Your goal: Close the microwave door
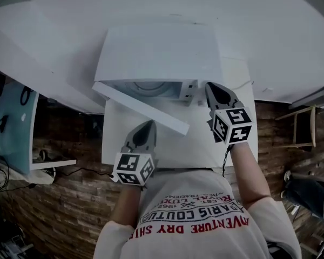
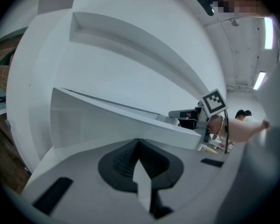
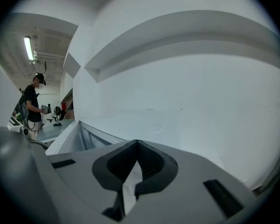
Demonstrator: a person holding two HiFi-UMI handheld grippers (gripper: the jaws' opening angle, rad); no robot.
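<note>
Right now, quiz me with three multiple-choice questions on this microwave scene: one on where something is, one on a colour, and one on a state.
1. Where is the right gripper?
A) at the front right corner of the microwave
B) behind the microwave
C) on top of the microwave

2. What colour is the microwave?
A) black
B) white
C) red

3. How is the microwave door?
A) shut flush
B) swung open
C) taken off

Answers:
1 A: in the head view its tip points at the front right corner.
2 B: casing and door are both white.
3 B: the door angles out from its left side and the cavity shows behind it, with the left gripper on the door's outer side.
</note>
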